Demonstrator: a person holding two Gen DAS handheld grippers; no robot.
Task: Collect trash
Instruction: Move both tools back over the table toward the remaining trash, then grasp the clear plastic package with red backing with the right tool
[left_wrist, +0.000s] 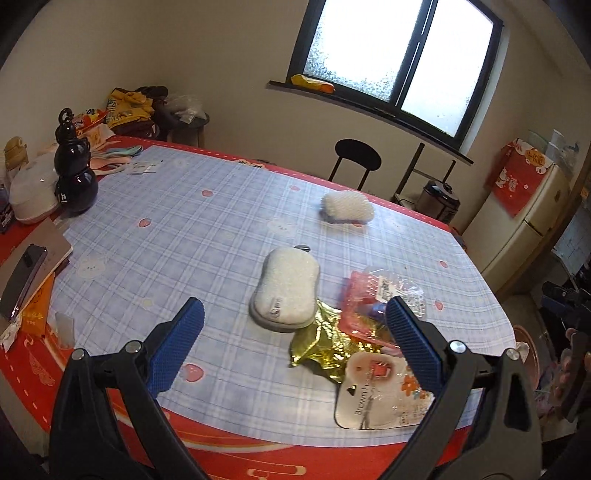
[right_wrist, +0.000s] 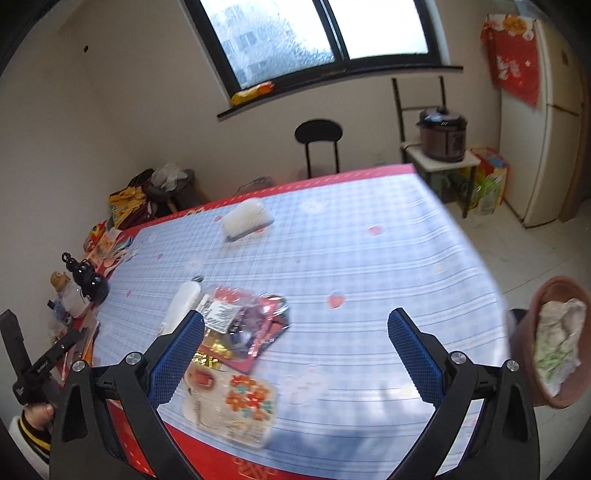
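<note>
I hold my left gripper (left_wrist: 295, 328) and right gripper (right_wrist: 295, 328) spread and empty over the tabletop (left_wrist: 192, 206), where crinkled gold foil (left_wrist: 321, 350) and plastic wrappers (left_wrist: 384, 295) lie near the front edge, light, thin, slippery, best pinched at a raised fold

- Table (left_wrist: 229, 192) covered with a blue plaid cloth over red.
- White sponge pad (left_wrist: 284, 291) near the middle; a second white sponge (left_wrist: 347, 208) farther back.
- Gold foil wrapper (left_wrist: 325, 347), pink plastic packet (left_wrist: 373, 299) and flowered card packet (left_wrist: 380, 398) clustered at the near edge.
- Black gourd-shaped bottle (left_wrist: 74, 166) at the left edge.
- Phone (left_wrist: 24, 277) on a notebook, left.
</note>
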